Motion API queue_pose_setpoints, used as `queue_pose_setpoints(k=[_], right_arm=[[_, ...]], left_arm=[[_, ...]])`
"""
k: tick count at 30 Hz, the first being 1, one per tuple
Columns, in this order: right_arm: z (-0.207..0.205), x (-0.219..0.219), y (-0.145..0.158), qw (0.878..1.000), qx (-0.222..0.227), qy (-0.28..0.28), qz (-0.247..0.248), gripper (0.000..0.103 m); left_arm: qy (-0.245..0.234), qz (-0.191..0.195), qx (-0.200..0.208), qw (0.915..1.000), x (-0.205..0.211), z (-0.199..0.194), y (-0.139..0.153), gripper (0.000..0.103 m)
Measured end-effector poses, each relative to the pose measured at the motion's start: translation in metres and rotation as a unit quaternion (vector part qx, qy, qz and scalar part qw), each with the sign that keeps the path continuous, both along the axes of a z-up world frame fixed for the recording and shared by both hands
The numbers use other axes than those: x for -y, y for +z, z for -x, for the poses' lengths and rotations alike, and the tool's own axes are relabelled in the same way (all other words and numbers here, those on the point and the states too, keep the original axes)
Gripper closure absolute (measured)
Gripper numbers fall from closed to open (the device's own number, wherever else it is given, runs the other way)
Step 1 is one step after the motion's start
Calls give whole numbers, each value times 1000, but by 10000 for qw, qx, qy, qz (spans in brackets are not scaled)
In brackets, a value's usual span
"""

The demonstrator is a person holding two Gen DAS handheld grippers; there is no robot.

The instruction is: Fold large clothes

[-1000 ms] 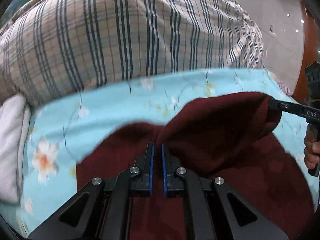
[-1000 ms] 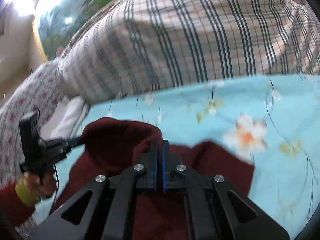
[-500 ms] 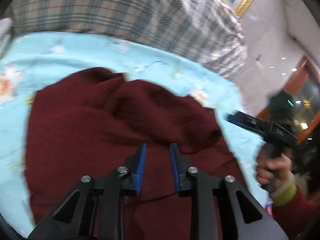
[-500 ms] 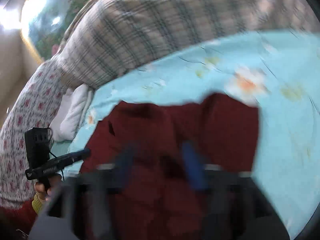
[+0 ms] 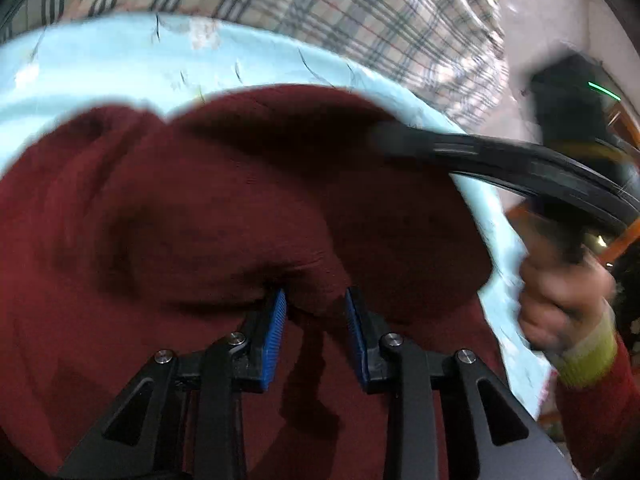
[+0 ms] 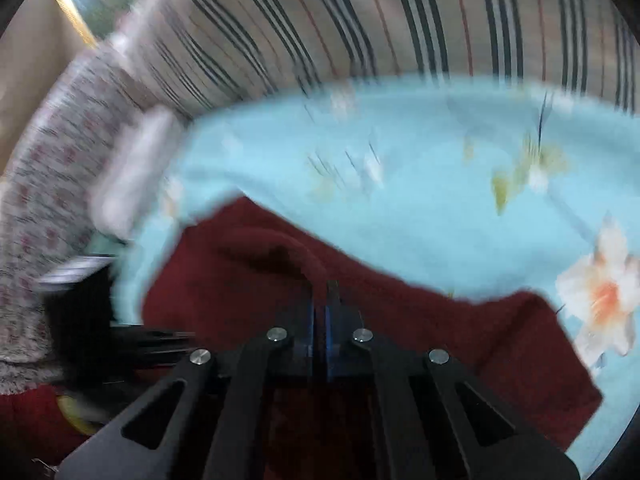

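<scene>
A dark red garment (image 5: 224,208) lies bunched on a light blue flowered sheet (image 5: 120,64). My left gripper (image 5: 316,300) is open, its blue pads either side of a fold of the garment, not closed on it. My right gripper (image 6: 320,292) is shut on a raised fold of the red garment (image 6: 256,272). In the left wrist view the right gripper (image 5: 384,140) reaches in from the right, its tip on the garment's far edge. In the right wrist view the left gripper's body (image 6: 88,312) shows blurred at the left.
A large plaid bundle (image 5: 360,4) lies along the back of the bed, also in the right wrist view (image 6: 400,20). A white cloth (image 6: 132,168) and a red-dotted fabric (image 6: 44,168) lie at the left. The sheet's right edge (image 5: 504,280) drops off near the hand.
My left gripper let go of the garment and opened wider over a fold. My right gripper opened half a second ago and has shut again on a fold of the garment.
</scene>
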State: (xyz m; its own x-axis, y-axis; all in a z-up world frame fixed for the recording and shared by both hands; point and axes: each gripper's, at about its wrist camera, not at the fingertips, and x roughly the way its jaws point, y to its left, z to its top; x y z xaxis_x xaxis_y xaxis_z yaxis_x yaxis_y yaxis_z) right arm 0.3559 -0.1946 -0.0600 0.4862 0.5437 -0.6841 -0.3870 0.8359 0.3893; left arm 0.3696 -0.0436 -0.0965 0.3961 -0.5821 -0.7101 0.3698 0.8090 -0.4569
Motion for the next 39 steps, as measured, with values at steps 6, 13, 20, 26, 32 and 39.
queue_pose_setpoints(k=[6,13,20,26,32,39], right_arm=[[92,-16,63,9880,1404,626,154,99],[154,-47,-17,9909,654,1052,534,94],[191,6,-32,9932,33,-230,-1138,66],[175,67,-45,9680,-426,-2109,-1290,66],[141,52,-60,9621,-845,-2242,-1303,65],[138,48,-55,9571,-770,-2425,-1386,96]], left_arm=[[807,670,185,9943,-44,-21,23,71],[859,955,-179,9916,-93,66,-10,53],[1008,1723,-526,9785,-147,93,-13,33],[786,1480,-545,9844,-120,69,-8,30],[920,1154,-577,9874,-106,59,-19,56],[978,673,-96,9929,-103,73,-3,101]])
